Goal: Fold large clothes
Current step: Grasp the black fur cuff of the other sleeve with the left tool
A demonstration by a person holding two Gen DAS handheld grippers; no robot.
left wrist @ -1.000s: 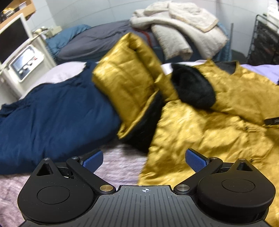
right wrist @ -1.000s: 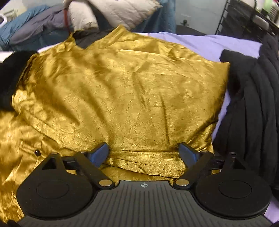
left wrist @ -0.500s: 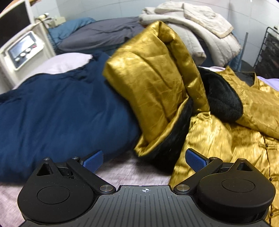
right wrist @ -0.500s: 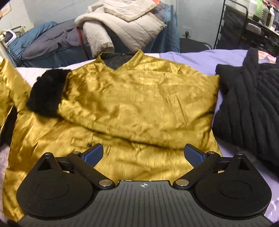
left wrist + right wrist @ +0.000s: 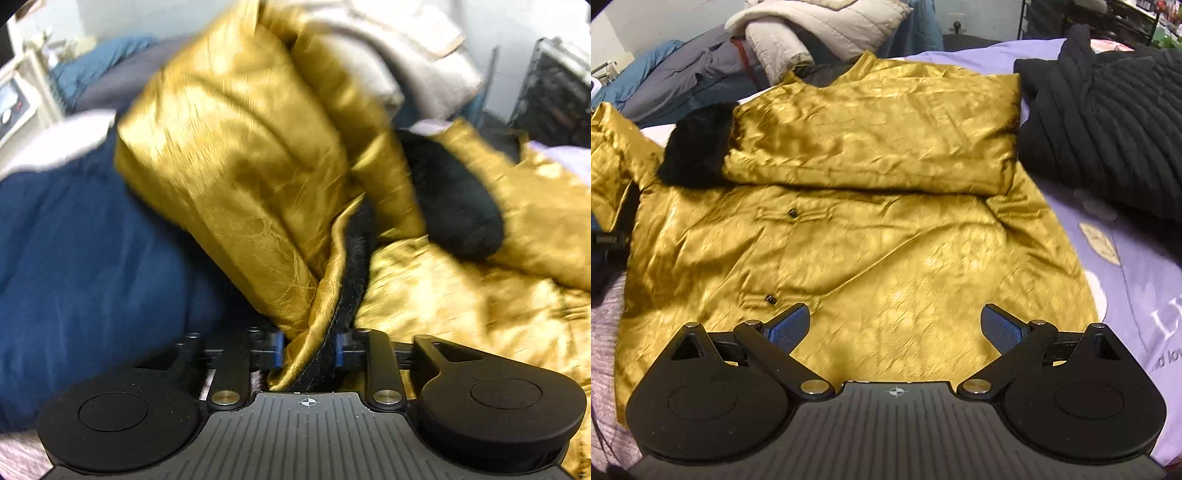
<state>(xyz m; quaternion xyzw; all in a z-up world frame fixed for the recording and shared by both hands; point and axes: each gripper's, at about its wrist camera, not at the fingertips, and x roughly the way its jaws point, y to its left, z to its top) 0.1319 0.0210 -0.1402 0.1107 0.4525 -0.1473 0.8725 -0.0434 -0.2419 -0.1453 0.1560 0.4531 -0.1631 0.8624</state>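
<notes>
Two grippers work over a gold jacket (image 5: 871, 236) spread flat on the bed (image 5: 1137, 280), its one black-cuffed sleeve (image 5: 879, 136) folded across the chest, a black ribbed garment (image 5: 1108, 122) at the bed's right edge. The left gripper (image 5: 307, 350) is closing its fingers (image 5: 277, 349) on the other sleeve (image 5: 251, 177), the gold cloth and its black lining pinched between the blue pads beside a navy blanket (image 5: 85, 273). The right gripper (image 5: 895, 328) hangs above the jacket's hem with its fingers (image 5: 786, 328) spread wide and holding nothing.
</notes>
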